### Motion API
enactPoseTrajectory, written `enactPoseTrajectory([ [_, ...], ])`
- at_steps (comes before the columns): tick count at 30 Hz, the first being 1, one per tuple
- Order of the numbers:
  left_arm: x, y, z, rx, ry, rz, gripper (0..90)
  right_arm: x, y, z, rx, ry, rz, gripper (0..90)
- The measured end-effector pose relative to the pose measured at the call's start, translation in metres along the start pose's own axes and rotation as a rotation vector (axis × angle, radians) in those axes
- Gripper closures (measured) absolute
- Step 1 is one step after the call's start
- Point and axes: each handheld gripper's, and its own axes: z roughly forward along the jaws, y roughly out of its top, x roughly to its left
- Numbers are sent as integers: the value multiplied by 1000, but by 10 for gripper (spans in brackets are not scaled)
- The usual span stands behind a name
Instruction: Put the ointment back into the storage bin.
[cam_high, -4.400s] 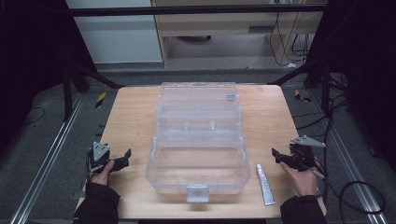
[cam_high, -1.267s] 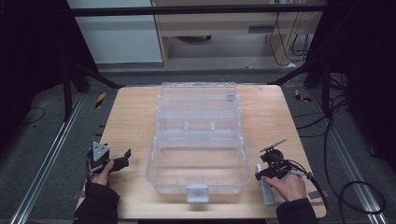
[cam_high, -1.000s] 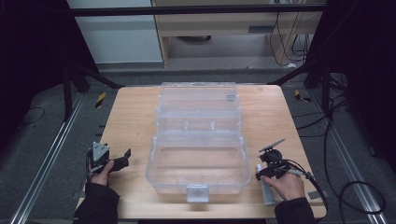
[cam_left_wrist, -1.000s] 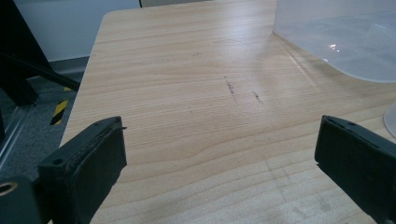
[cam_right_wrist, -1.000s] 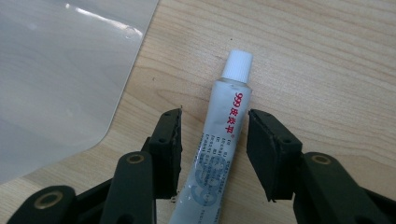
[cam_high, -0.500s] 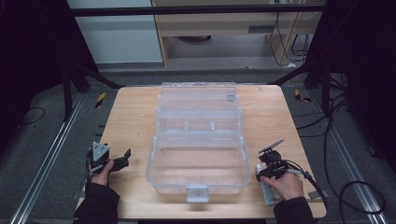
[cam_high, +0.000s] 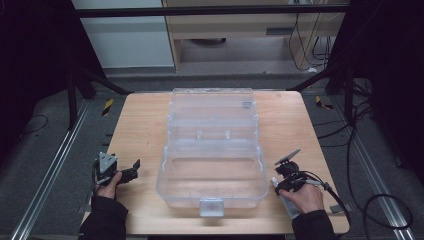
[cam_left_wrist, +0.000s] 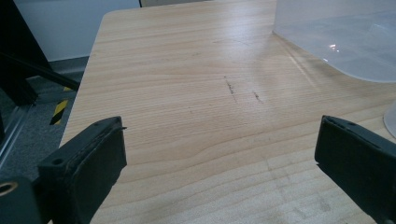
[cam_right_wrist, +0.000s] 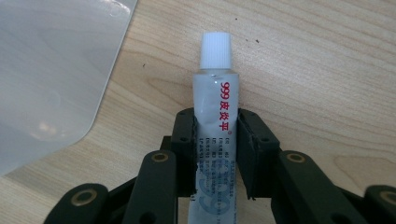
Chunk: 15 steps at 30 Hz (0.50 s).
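A white ointment tube (cam_right_wrist: 215, 126) with red lettering and a ribbed white cap lies on the wooden table (cam_high: 140, 130), right of the clear plastic box (cam_high: 212, 150). My right gripper (cam_right_wrist: 215, 156) has just been closing its jaws, and the pads now press on both sides of the tube. In the high view the right gripper (cam_high: 281, 184) sits over the tube (cam_high: 289, 206) by the box's front right corner. My left gripper (cam_high: 131, 170) rests open at the table's front left; in its own view the left gripper (cam_left_wrist: 219, 163) has bare wood between its jaws.
The box stands open, its lid (cam_high: 212, 107) lying back toward the far edge, with a latch (cam_high: 211, 206) at the front. The box's curved corner (cam_right_wrist: 51, 74) lies close to the tube's left. Metal rails (cam_high: 50, 170) and cables (cam_high: 385, 200) run beside the table.
The right gripper's jaws have closed in on the tube since a second ago. Both hands have kept their places, and the left gripper looks the same.
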Motion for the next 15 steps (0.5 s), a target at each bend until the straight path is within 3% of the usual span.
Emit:
enactPoseTrajectory([
  [5, 0, 0, 0, 3, 1, 0, 15, -2, 0, -4, -2, -4, -19, 698],
  [9, 0, 0, 0, 3, 2, 1, 15, -6, -2, -13, -32, 14, -10, 699],
  [15, 0, 0, 0, 3, 4, 1, 15, -9, -3, -30, -71, 12, -37, 699],
])
